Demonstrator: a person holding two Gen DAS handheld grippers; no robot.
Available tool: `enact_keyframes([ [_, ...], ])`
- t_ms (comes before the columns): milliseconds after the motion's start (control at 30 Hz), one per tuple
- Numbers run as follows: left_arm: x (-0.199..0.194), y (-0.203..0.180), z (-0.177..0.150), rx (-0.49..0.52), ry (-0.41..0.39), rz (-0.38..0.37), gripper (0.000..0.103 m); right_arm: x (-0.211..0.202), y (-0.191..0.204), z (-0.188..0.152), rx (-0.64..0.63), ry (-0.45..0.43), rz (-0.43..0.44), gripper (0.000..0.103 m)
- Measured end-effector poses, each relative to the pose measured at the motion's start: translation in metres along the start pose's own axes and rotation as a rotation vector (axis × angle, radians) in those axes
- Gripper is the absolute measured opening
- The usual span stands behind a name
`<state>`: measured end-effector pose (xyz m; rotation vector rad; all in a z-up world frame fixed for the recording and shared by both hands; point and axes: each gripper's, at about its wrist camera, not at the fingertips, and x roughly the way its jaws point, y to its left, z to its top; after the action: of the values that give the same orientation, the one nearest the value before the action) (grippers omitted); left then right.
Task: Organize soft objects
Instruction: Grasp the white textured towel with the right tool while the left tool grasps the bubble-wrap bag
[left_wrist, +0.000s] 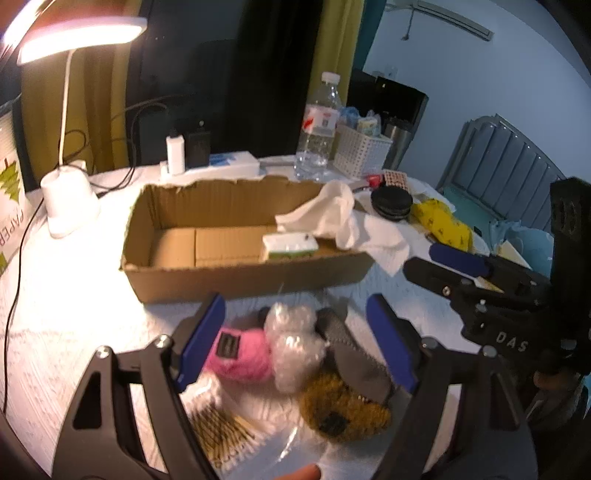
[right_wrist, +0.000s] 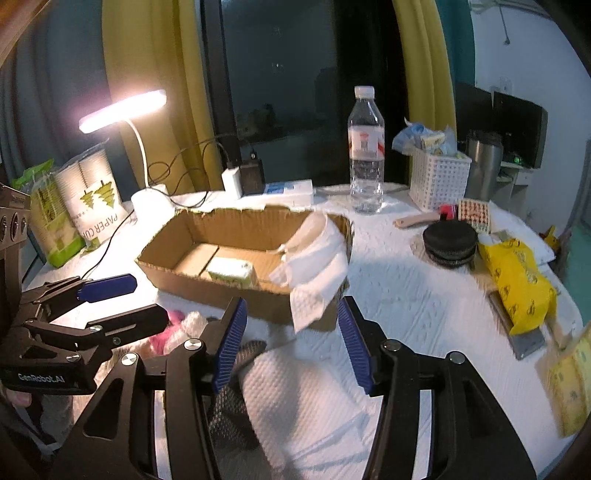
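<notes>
Soft objects sat in a small heap on the white-covered table (left_wrist: 74, 280), just in front of the cardboard box (left_wrist: 236, 273): a pink fuzzy pouch (left_wrist: 240, 354), a crinkly clear plastic bundle (left_wrist: 295, 347), a grey mesh piece (left_wrist: 351, 354) and a mustard fuzzy pouch (left_wrist: 343, 410). We saw the heap run from the pink pouch at nine o'clock to the mustard one at five o'clock, its long axis slanting across the view.

Our left gripper (left_wrist: 295, 332) stood wide open over the heap, holding nothing, its blue fingers (left_wrist: 203, 339) to either side of the heap. Our right gripper (right_wrist: 291, 339) was also wide open and empty, a white towel (right_wrist: 295, 398) lying beneath it on the table.

The box lay with its long axis running nine to three o'clock, open side up. A tissue pack (left_wrist: 290, 246) rested flat inside near the right end, long side parallel to the box. A white cloth (left_wrist: 332, 218) draped over the box's right end wall, spilling outward toward four o'clock.

At eleven o'clock stood a lit desk lamp (left_wrist: 70, 199); at one o'clock a water bottle (left_wrist: 319, 129) stood beside a white basket (left_wrist: 362, 155).
</notes>
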<state>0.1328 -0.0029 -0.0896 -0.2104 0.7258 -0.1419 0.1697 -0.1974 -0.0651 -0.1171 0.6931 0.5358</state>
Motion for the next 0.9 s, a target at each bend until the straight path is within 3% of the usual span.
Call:
enact_keyframes([
  [333, 0.013, -0.002, -0.027, -0.015, 0.055, 0.007, 0.08, 0.034, -0.008, -0.041, 0.038, 0.137, 0.035, 0.054],
  [600, 0.013, -0.011, -0.029, 0.008, 0.064, 0.009, 0.08, 0.058, -0.001, -0.056, 0.016, 0.231, 0.075, 0.054],
  [667, 0.015, -0.013, -0.028, 0.014, 0.069, 0.016, 0.08, 0.058, -0.001, -0.056, 0.007, 0.232, 0.074, 0.047],
  [733, 0.017, -0.013, -0.027, 0.007, 0.075, 0.032, 0.08, 0.057, -0.006, -0.057, 0.004, 0.227, 0.045, 0.017],
  [800, 0.02, -0.01, -0.027, -0.003, 0.083, 0.045, 0.08, 0.056, -0.013, -0.058, 0.02, 0.225, 0.05, 0.01],
  [900, 0.024, -0.008, -0.026, -0.006, 0.088, 0.052, 0.08, 0.052, -0.019, -0.06, 0.027, 0.215, 0.052, 0.007],
])
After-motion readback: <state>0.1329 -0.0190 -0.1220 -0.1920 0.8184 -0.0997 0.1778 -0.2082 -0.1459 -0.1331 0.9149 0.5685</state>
